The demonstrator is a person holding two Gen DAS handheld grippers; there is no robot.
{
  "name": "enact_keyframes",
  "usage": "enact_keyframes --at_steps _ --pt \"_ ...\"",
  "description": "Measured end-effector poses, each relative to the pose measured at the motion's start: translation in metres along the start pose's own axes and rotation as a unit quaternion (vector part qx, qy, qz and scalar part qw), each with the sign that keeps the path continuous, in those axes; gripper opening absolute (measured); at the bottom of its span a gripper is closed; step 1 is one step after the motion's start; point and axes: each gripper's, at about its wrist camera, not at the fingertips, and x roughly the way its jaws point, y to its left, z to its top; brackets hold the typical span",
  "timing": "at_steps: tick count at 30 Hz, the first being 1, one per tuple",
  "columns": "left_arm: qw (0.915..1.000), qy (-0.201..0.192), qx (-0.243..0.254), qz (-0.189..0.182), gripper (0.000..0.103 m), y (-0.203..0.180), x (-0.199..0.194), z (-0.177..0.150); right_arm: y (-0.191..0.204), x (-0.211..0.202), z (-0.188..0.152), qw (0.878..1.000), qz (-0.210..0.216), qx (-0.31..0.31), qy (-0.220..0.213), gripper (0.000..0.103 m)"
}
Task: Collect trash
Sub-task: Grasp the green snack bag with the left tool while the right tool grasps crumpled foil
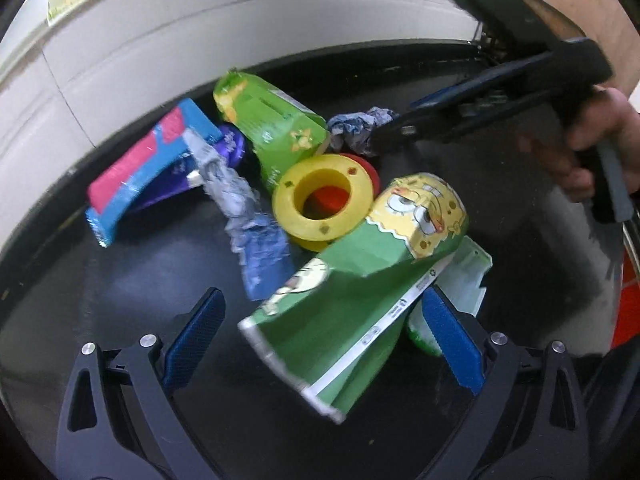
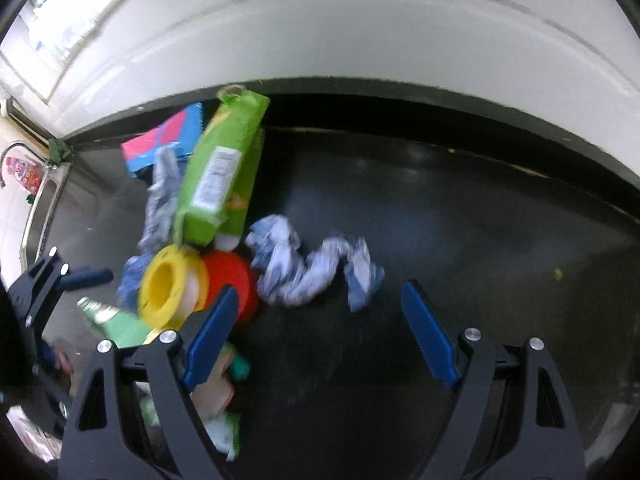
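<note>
The left tongs (image 1: 324,336) are hanging spread around the near green cartoon carton (image 1: 360,280), not yet pinching. The right tongs (image 2: 316,332), also spread, are aiming toward the crumpled blue-white wrapper (image 2: 312,268) on the black desk (image 2: 480,220); each should be centring before squeezing, since further trash is crowding behind.

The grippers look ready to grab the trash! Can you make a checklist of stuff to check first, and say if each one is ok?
1. Left gripper open: ok, its jaws stand wide.
2. Cartoon carton between the left jaws: ok, it lies between the pads, not pinched yet.
3. Right gripper open: ok, jaws wide with nothing between them.
4. Crumpled wrapper lined up with the right gripper: ok, it lies just ahead of the fingers.
5. Carton free to lift: not ok, its top end leans against the yellow spool, which may shift.
6. Pictures sharp enough to judge contact: cannot tell, both views are blurred.
</note>
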Motion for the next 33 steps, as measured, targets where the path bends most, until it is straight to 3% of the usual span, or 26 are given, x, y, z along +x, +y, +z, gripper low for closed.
enact_keyframes --at_steps 2,3,4,6,16,22,33 --pt "0.9999 0.005 -0.006 -0.01 0.085 -0.003 0.005 -0.001 0.002 0.002 0.004 1.0 -0.001 -0.012 -0.009 0.071" --pt "0.9997 0.012 -0.008 -0.017 0.072 -0.005 0.008 -0.002 0.004 0.002 0.005 1.0 -0.002 -0.019 -0.009 0.058" --pt "0.9996 0.016 -0.011 -0.02 0.067 -0.007 0.008 -0.003 0.004 0.002 0.006 1.0 0.004 -0.021 -0.007 0.045" --pt "0.9994 0.014 -0.021 -0.025 0.062 -0.009 0.004 -0.004 0.005 -0.001 0.006 1.0 0.003 -0.022 -0.011 0.038" --pt "0.9971 -0.025 -0.07 -0.02 0.033 -0.02 -0.06 -0.01 0.008 -0.061 -0.019 0.998 -0.001 0.007 -0.06 0.036" --pt "0.997 -0.031 -0.071 0.003 0.032 -0.03 -0.083 -0.026 0.018 -0.092 -0.042 0.997 -0.012 0.007 -0.079 0.036" --pt "0.9904 -0.081 -0.095 0.059 0.032 -0.036 -0.142 -0.063 0.069 -0.141 -0.072 0.993 -0.021 -0.016 -0.117 0.036"
